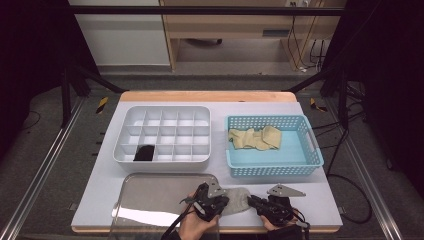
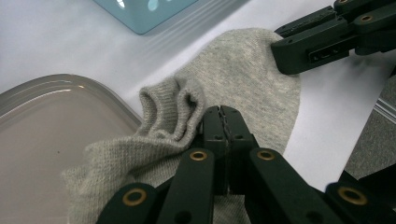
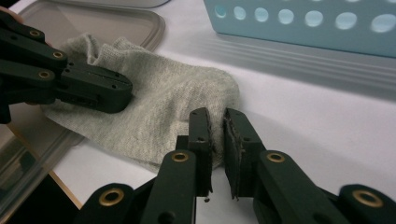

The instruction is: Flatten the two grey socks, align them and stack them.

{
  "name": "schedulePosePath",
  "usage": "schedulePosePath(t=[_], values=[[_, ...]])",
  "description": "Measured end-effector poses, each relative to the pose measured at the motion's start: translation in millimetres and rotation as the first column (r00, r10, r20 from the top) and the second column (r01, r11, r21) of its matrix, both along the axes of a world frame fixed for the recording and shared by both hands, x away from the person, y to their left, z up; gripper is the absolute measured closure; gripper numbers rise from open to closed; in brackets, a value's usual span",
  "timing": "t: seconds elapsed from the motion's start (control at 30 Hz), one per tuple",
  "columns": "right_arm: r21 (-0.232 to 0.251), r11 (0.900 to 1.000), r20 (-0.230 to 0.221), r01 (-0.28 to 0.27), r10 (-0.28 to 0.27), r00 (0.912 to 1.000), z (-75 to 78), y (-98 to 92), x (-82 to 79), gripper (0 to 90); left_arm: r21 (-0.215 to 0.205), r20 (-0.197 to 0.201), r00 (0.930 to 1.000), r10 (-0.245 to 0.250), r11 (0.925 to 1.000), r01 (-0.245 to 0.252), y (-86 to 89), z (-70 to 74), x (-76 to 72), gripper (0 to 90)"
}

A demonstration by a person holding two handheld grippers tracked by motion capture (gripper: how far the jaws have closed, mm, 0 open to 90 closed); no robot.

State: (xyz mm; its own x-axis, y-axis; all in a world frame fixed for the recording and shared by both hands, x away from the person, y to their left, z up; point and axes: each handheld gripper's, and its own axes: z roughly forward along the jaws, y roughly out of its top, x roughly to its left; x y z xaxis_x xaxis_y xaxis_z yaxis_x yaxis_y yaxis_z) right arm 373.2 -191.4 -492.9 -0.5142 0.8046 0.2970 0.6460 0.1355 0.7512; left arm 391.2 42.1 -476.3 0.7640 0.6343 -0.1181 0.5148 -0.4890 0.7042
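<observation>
One light grey knitted sock [image 1: 239, 199] lies flat at the near edge of the white table [image 1: 310, 195], just right of the clear grey plastic tray [image 1: 150, 197], with its cuff end resting over the tray's rim.

Two handheld black two-jaw grippers:
- Left gripper [image 2: 223, 122]: jaws fully closed, pinching a bunched fold of the sock near the cuff. The left gripper view shows the ribbed fold puckered up beside the pads; the high view does not resolve it.
- Right gripper [image 3: 216, 122]: jaws nearly closed, a narrow gap left between the pads, set at the sock's toe edge. Whether fabric lies in the gap cannot be told from the right gripper view; the left gripper view shows its tip touching the toe end.

One white plastic organiser box [image 1: 165, 137] with many small compartments, towards the far left; one small black item [image 1: 145, 153] in its near-left compartment, seen from the high view.

One light blue perforated plastic basket [image 1: 272, 161], far right, holding one bundle of beige fabric [image 1: 255, 138].
</observation>
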Motion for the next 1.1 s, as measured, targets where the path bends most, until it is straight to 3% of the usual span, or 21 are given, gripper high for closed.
schedulePosePath(t=[0.17,0.3,0.47,0.6,0.7,0.9,1.1], values=[[-0.003,1.0,0.015,0.004,-0.004,0.9999,2.3,0.1,-0.1,83.3,-0.005,-0.006,1.0,0.006,1.0,-0.006,0.3,0.0,0.2,89.4],[0.001,1.0,0.086,-0.013,0.013,0.9962,12.6,1.4,-4.0,83.3,-0.019,-0.014,0.9998,0.015,0.9997,-0.015,0.5,-0.4,0.7,89.3],[-0.007,0.998,0.168,-0.068,0.068,0.9835,24.8,8.2,-11.1,83.5,-0.033,-0.03,0.9993,0.023,0.9992,-0.024,1.1,-0.5,1.6,89.2],[-0.013,0.993,0.193,-0.116,0.116,0.9744,29.0,13.4,-14.1,83.7,-0.041,-0.037,0.9991,0.022,0.9989,-0.024,1.2,-0.4,1.7,89.0],[-0.019,0.992,0.188,-0.123,0.125,0.9741,29.0,14.8,-13.8,83.7,-0.065,-0.04,0.9989,0.022,0.9976,-0.025,4.8,3.8,0.7,88.0],[-0.029,0.992,0.186,-0.12,0.123,0.9748,29.1,13.3,-13.5,83.6,-0.092,0.012,0.999,0.043,0.9948,-0.042,25.1,23.3,-7.8,86.1],[-0.038,0.991,0.191,-0.128,0.133,0.9725,30.1,14.7,-13.9,83.5,-0.092,0.028,0.9919,0.124,0.9883,-0.121,64.2,31.4,-8.7,84.6]])
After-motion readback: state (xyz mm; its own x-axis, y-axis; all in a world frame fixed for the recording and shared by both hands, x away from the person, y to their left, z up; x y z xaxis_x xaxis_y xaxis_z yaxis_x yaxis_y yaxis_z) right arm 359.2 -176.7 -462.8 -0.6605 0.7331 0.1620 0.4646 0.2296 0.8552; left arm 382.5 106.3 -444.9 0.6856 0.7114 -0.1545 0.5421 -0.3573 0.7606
